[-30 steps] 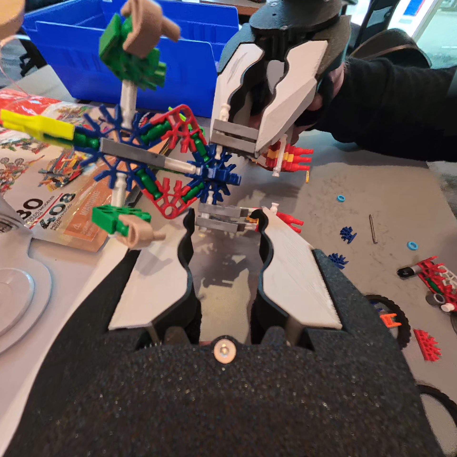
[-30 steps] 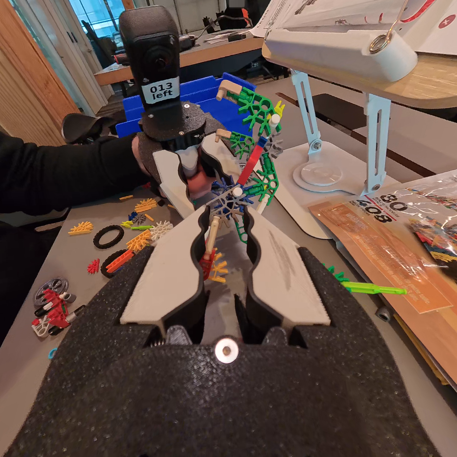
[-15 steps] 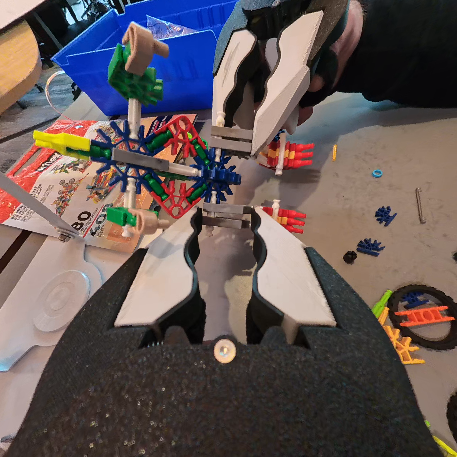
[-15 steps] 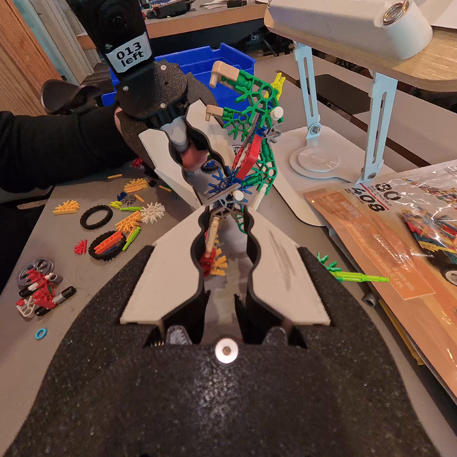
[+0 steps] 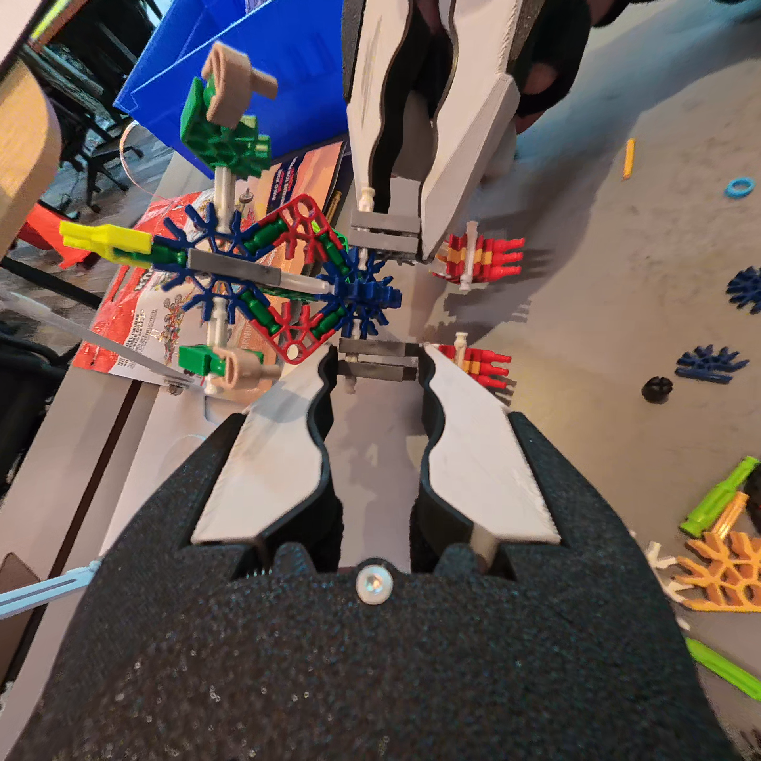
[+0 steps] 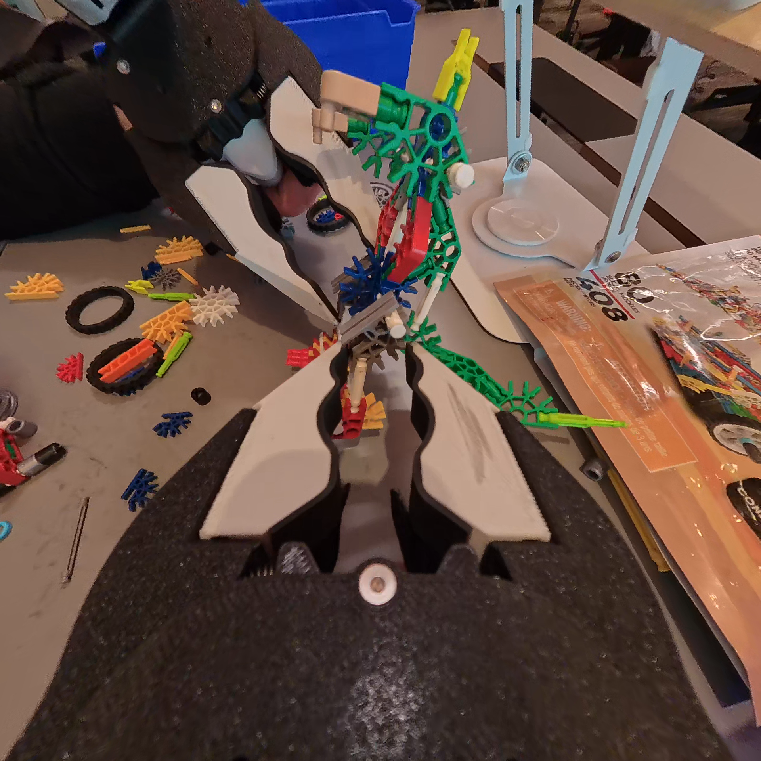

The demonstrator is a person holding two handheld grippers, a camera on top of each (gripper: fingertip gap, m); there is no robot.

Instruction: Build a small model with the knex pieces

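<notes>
Both claws grip one rod-and-connector toy figure [image 6: 416,214] held above the desk [image 6: 230,416]. The left claw [image 5: 376,362] is nearly closed on a grey block [image 5: 376,360] at the figure's base; the right claw [image 6: 372,350] pinches the grey hub [image 6: 370,350] of the other leg. At nine o'clock of it lie loose tyres [image 6: 100,310]; at three, a printed bag [image 6: 642,370].
</notes>
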